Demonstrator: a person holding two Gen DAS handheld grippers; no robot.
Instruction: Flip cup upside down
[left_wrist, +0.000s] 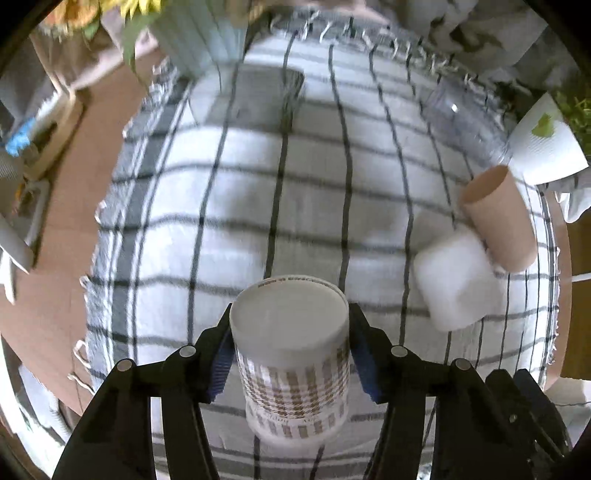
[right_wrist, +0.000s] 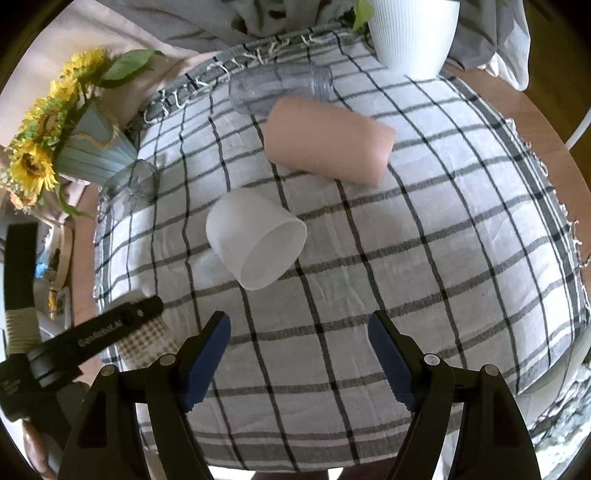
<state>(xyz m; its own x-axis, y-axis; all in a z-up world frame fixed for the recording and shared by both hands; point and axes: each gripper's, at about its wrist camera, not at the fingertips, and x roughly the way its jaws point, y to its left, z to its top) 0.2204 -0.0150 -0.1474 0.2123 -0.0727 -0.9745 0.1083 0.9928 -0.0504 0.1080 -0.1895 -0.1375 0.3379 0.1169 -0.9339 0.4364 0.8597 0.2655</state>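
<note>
My left gripper (left_wrist: 290, 352) is shut on a white paper cup with a brown houndstooth pattern (left_wrist: 291, 354), its flat base facing up toward the camera and its mouth toward the checked cloth (left_wrist: 221, 206). Part of that cup (right_wrist: 146, 338) and the left gripper's arm show at the left of the right wrist view. My right gripper (right_wrist: 299, 354) is open and empty above the cloth (right_wrist: 424, 240). A frosted white cup (right_wrist: 255, 240) lies on its side ahead of it; it also shows in the left wrist view (left_wrist: 452, 278).
A pink cup (right_wrist: 328, 142) and a clear plastic cup (right_wrist: 277, 88) lie on their sides at the back. A clear glass (right_wrist: 129, 188) lies near a blue vase of sunflowers (right_wrist: 92, 151). A white ribbed pot (right_wrist: 412, 31) stands at the far edge.
</note>
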